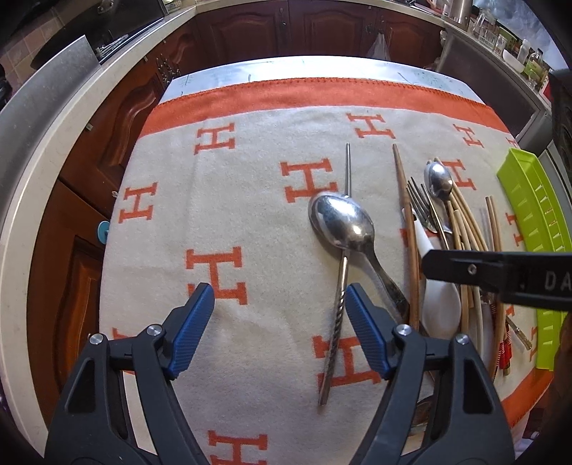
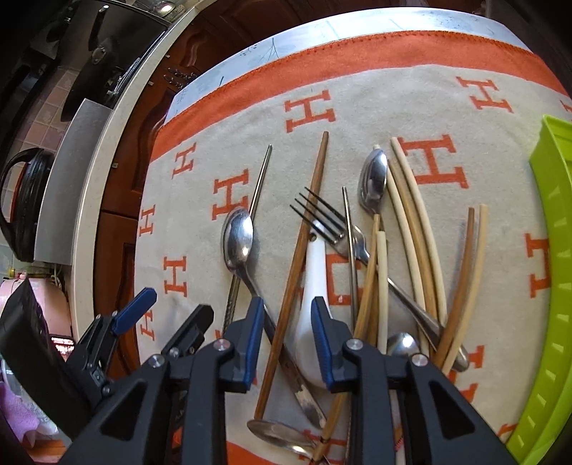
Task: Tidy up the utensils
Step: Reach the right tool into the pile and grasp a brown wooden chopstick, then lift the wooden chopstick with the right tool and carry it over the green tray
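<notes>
The left gripper (image 1: 279, 322) hangs with its jaws apart over the blanket (image 1: 250, 200), a metal chopstick (image 1: 339, 279) lying between them under a large spoon (image 1: 343, 221). The right gripper (image 2: 286, 332), also spread and empty, hovers above the white ceramic spoon (image 2: 314, 286) in the utensil pile near the blanket's right edge, beside the green tray (image 2: 550, 250).

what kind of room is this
Most likely a home kitchen: dark wooden cabinets line the walls under a pale countertop, and a cloth-covered table holds a pile of spoons, a fork and chopsticks beside a green tray.
</notes>
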`<act>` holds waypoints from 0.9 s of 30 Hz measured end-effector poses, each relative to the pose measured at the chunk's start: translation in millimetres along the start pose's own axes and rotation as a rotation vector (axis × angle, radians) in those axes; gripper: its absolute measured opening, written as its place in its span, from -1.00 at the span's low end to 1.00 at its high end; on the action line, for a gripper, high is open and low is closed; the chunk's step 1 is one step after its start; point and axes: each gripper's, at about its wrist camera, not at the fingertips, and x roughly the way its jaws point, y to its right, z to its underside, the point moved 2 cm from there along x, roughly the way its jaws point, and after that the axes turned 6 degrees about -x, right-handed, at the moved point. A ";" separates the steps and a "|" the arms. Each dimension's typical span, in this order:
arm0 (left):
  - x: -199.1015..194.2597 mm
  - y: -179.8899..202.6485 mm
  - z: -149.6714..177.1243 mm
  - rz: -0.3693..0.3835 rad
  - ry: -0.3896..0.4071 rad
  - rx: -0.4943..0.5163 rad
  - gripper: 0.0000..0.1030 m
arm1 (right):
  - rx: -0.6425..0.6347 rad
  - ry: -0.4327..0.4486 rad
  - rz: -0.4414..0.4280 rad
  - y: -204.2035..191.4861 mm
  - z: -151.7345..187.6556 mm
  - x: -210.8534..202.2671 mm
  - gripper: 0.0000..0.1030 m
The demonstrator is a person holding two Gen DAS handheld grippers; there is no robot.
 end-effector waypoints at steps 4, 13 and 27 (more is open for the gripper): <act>3.5 0.9 0.2 0.014 -0.007 0.007 0.34 | -0.002 0.003 0.013 -4.2 -5.8 3.2 -0.56; 10.4 10.8 -4.0 0.038 -0.006 0.025 0.24 | 0.031 -0.040 0.019 -9.4 -5.6 16.5 -0.62; 7.8 10.8 -4.5 0.059 -0.010 0.002 0.24 | 0.035 -0.011 0.057 -9.8 -12.8 28.7 -0.88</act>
